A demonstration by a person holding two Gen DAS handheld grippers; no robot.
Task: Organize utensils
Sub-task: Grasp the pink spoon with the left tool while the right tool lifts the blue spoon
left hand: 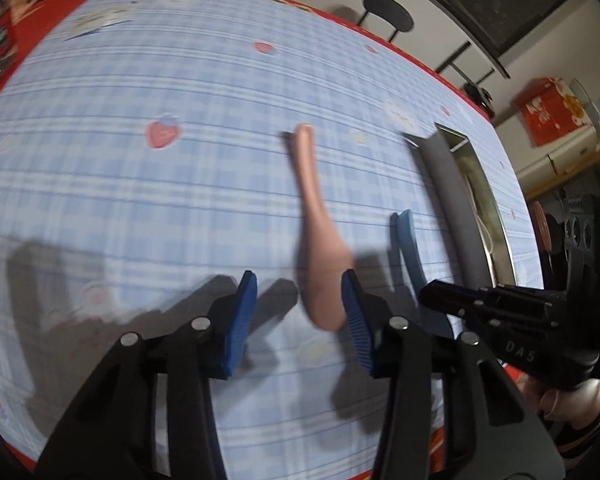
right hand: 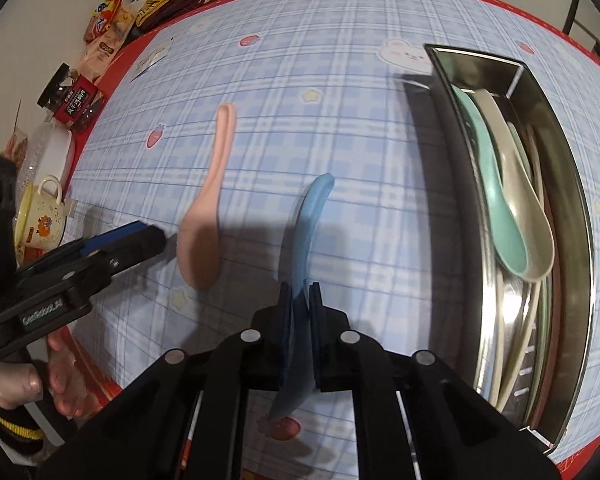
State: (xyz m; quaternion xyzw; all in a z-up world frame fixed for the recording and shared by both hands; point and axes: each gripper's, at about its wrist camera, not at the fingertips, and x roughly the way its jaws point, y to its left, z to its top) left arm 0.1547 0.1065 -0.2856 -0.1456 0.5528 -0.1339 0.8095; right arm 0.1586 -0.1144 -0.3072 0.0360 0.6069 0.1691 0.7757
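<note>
You are handling light, stiff, glossy soup spoons, likely slippery and chip-prone; the flat handle near the bowl looks like the safest hold. Your right gripper point(right hand: 300, 300) is clamping the blue spoon point(right hand: 306, 232) near its bowl end, jaws nearly closed on it, its handle pointing away over the checked tablecloth point(right hand: 340, 120). Your left gripper point(left hand: 300, 300) is standing partly open around the bowl of the pink spoon point(left hand: 320, 256), which is lying on the cloth; contact cannot be confirmed. The steel tray point(right hand: 576, 184), to the right, is holding green and cream spoons.

Snack bags point(right hand: 108, 28), dark jar point(right hand: 70, 98), yellow mug point(right hand: 40, 216) at tbl edge; poss. black stool point(left hand: 388, 12) beyond.
</note>
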